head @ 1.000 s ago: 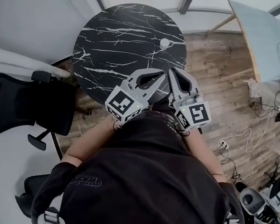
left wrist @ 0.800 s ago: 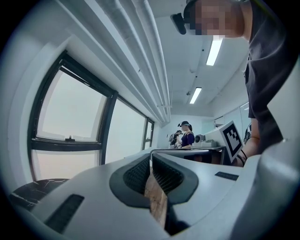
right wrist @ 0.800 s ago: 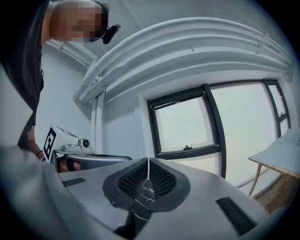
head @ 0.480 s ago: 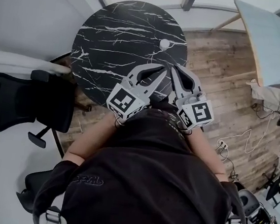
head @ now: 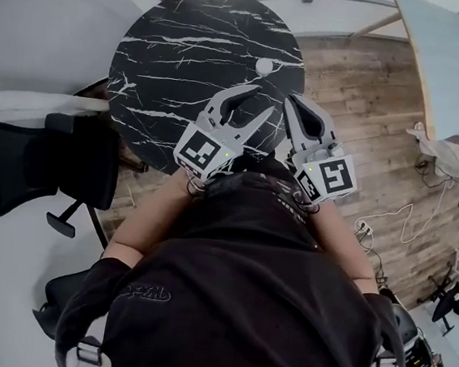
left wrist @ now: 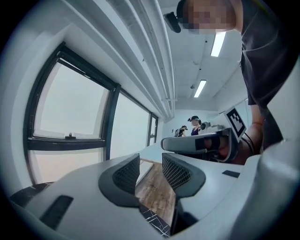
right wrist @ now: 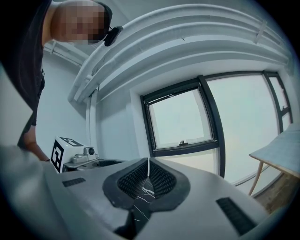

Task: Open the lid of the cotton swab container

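The cotton swab container (head: 264, 66) is seen only in the head view, near the table's (head: 178, 63) far right edge. The left gripper's (left wrist: 151, 171) jaws, just opened narrowly, are shown empty; the right gripper's (right wrist: 148, 176) are closed.

The cotton swab container (head: 264, 65) is a small, white, round-looking thing. It stands alone on the black, white-veined round table (head: 170, 61), toward the table's right side and close to its rim. In the head view it is too small to tell whether its lid is shut or open.
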Available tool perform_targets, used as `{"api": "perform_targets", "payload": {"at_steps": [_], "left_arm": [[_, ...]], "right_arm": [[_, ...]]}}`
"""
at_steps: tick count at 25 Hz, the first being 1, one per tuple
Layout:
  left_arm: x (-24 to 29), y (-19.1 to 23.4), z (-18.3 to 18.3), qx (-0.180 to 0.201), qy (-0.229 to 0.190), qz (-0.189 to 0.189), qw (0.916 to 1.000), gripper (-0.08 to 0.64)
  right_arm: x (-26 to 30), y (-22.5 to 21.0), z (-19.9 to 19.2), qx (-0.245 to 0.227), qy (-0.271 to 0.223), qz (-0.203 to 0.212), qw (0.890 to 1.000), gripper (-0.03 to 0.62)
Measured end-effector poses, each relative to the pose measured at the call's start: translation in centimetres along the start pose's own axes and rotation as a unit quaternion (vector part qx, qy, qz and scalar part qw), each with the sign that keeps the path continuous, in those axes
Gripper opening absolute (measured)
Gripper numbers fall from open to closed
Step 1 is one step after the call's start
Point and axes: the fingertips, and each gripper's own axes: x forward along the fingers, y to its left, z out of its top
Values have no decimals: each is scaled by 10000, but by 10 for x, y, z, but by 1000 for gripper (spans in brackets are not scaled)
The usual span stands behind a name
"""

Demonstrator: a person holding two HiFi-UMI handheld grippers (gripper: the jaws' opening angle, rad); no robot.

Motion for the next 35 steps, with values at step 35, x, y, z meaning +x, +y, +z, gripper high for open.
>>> {"api": "perform_targets", "payload": {"at_steps": [35], "left_arm": [[111, 104, -149, 128, 695, -216, 9973, 400]], "right_arm": [[55, -107, -52, 283, 738, 65, 9969, 25]]}}
